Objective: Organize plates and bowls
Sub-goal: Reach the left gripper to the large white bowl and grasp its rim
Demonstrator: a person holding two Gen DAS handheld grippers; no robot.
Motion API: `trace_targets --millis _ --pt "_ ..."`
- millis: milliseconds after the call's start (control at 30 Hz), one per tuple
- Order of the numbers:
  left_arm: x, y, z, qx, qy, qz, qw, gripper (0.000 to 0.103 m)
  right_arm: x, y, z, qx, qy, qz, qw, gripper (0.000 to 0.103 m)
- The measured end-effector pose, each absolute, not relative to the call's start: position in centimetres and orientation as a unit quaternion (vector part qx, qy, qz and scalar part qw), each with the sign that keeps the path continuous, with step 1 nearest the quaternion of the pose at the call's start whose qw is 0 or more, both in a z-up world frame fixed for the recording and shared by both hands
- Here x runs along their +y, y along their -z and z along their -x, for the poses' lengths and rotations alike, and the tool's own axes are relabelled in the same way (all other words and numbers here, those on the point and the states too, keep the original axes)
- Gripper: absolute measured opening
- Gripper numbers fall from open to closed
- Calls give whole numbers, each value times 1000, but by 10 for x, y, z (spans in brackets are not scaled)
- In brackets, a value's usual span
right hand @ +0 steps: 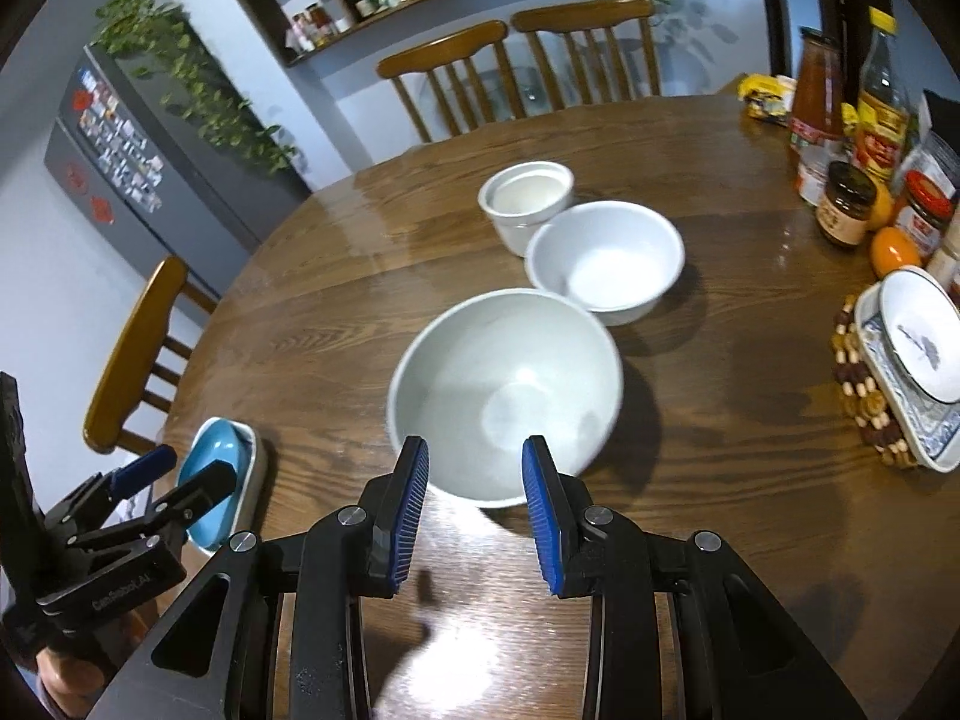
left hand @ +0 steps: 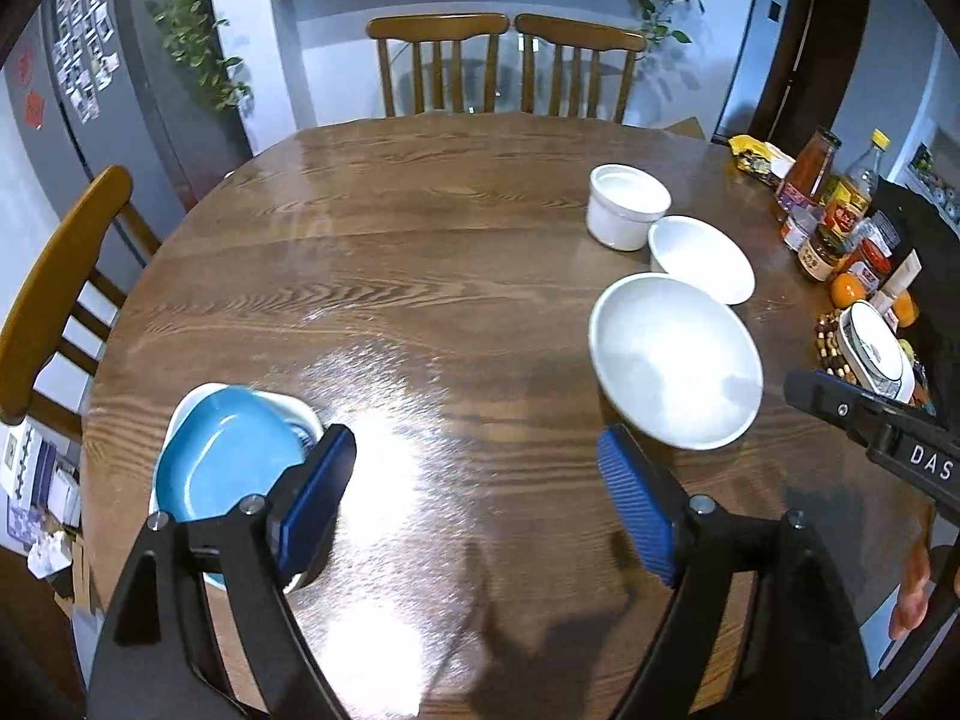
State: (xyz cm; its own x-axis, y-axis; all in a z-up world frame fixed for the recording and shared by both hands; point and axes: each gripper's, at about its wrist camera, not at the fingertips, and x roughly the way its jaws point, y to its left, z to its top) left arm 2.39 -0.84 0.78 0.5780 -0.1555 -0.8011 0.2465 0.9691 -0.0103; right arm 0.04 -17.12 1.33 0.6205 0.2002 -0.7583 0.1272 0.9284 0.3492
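Between the blue pads of your right tool (right hand: 475, 510) the near rim of the large white bowl (right hand: 504, 396) is sitting; the jaws are standing partly closed around it, though firm pad contact is not confirmable. Keep the rim centred between the pads before moving it, since a glazed rim is likely slippery. Your left tool (left hand: 477, 507) is standing wide open, holding nothing, just beside the blue dish (left hand: 231, 456), which is resting in a white dish (left hand: 288, 408) at the table (left hand: 420, 276) edge. Beyond the large bowl, a medium white bowl (right hand: 606, 261) and a small white cup-shaped bowl (right hand: 528, 201) are standing close together. All three appear empty. At the right, a small patterned dish (right hand: 921, 342) is lying on a blue-patterned tray (right hand: 888, 378).
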Motion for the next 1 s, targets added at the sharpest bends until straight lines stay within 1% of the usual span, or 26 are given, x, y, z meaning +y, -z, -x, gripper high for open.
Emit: trace_targets --millis 467,633,1000 --pt "-51 2 -40 439 129 -69 886 89 -207 1 4 443 14 -205 873 33" --pt "-57 12 -46 452 129 -71 880 97 -209 10 0 453 9 -206 867 33" --pt "-67 41 -74 484 115 -77 864 98 -219 37 -18 478 13 -217 851 33"
